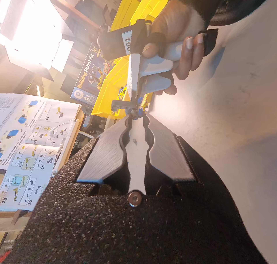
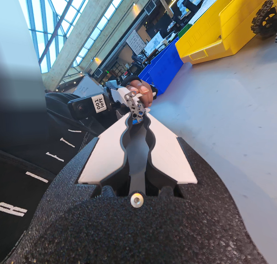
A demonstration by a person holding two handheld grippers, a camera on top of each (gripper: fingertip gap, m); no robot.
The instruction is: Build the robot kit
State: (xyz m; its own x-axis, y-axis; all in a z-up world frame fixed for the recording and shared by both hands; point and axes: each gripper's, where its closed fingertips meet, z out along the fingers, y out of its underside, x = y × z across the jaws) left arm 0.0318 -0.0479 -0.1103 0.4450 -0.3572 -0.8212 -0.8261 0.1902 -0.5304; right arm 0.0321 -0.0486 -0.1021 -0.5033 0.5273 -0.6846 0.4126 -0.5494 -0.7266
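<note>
A small grey building-kit beam (image 1: 124, 105) with round holes and blue pins is held between both grippers, above the white table (image 1: 224, 121). My left gripper (image 1: 137, 116) is shut on the grey and blue end of it (image 1: 135, 114). The right gripper's white fingers (image 1: 133, 77) come down from above and pinch the beam. In the right wrist view my right gripper (image 2: 137, 117) is shut on the lower end of the beam (image 2: 133, 104). The left gripper (image 2: 143, 109), held by a hand (image 2: 142, 90), meets the beam from the far side.
An open instruction booklet (image 1: 34, 136) stands on a wooden holder at the left. Behind it are a kit box (image 1: 90, 77), a bright lamp (image 1: 33, 32) and yellow bins (image 1: 110, 92). The right wrist view shows yellow bins (image 2: 209, 36), blue bins (image 2: 163, 71) and a black-wheeled model (image 2: 265, 20). Left and right tips are no more than a few centimetres apart. Left tips and right tips are each some 30 cm from the black-wheeled model (image 2: 265, 20).
</note>
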